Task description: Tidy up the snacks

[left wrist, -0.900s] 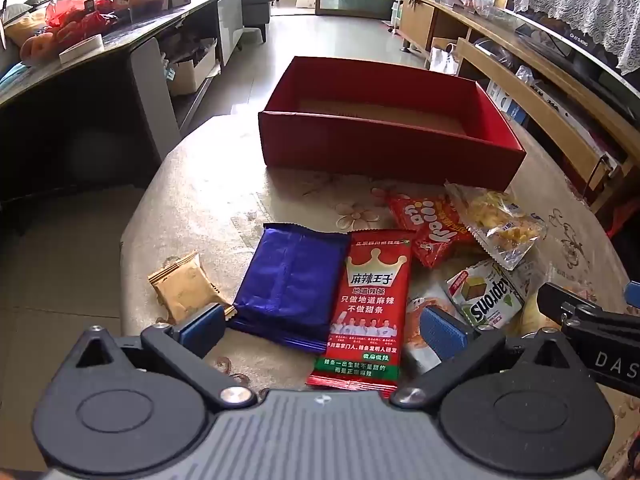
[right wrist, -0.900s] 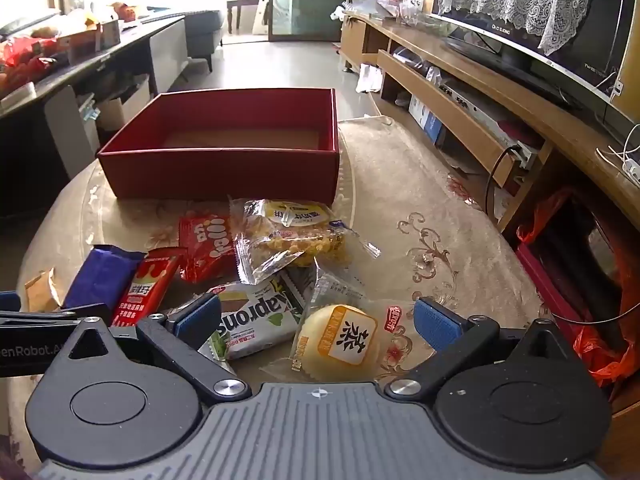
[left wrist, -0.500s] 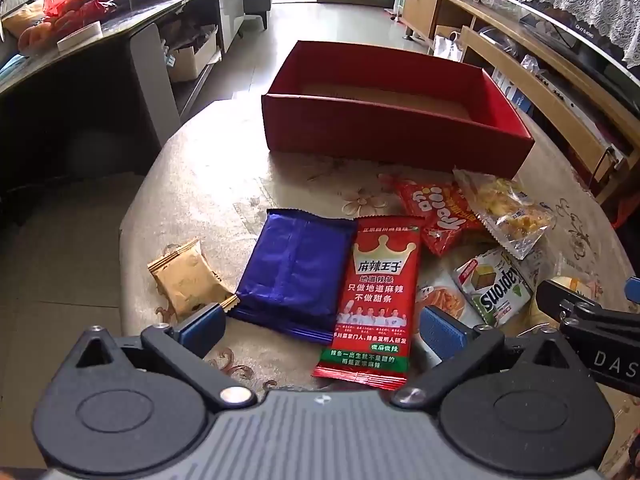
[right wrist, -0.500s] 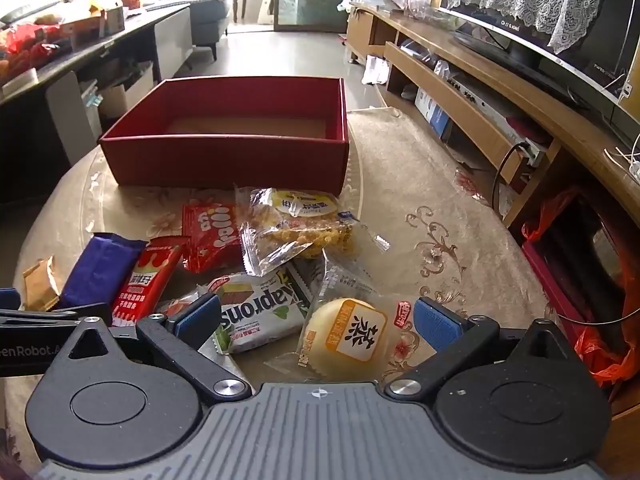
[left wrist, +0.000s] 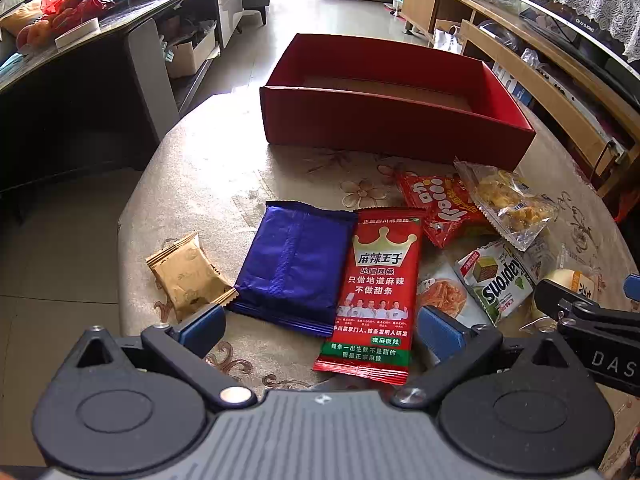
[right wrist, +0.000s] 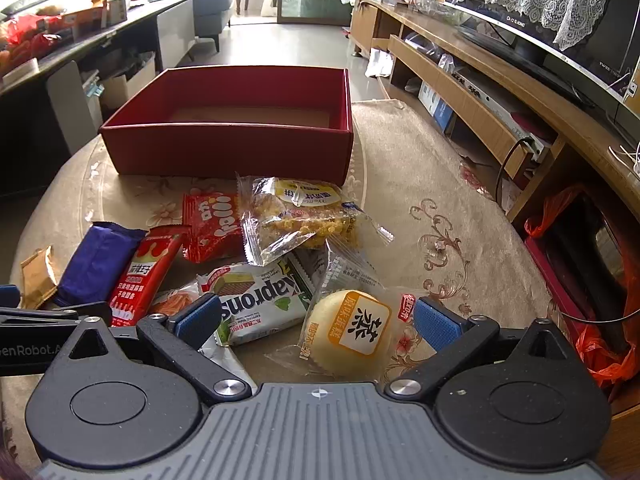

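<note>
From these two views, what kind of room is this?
Most likely a home living room: a television on a long wooden cabinet, a sofa at the back, and a cloth-covered table.

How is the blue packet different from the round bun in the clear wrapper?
The blue packet is flat, rectangular and opaque foil with no print showing; the bun is a pale dome seen through a clear wrapper with an orange label. The blue packet lies alone on the cloth beside a red strip pack, while the bun's wrapper overlaps neighbouring snacks. The blue packet sits ahead of the left gripper, the bun before the right gripper. Both lie sealed outside the red box.
</note>
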Available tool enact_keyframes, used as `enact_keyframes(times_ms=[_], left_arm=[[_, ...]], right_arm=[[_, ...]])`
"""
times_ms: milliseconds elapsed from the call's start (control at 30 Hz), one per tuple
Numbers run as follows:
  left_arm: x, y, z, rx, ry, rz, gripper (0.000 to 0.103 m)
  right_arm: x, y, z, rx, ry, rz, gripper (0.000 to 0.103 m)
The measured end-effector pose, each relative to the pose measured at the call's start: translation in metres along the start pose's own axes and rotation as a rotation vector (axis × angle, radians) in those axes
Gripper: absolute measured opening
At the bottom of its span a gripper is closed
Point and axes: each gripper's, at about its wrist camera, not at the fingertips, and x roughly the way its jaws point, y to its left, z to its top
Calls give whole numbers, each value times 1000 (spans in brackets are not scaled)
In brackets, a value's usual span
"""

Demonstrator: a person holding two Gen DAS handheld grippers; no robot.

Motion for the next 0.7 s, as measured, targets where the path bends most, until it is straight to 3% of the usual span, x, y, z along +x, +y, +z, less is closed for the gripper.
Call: enact_keyframes(times_ms=[700], left_arm=[[0,4,-1,0,6,6,98]], right_arm=[[5,1,-1,14,33,35,103]])
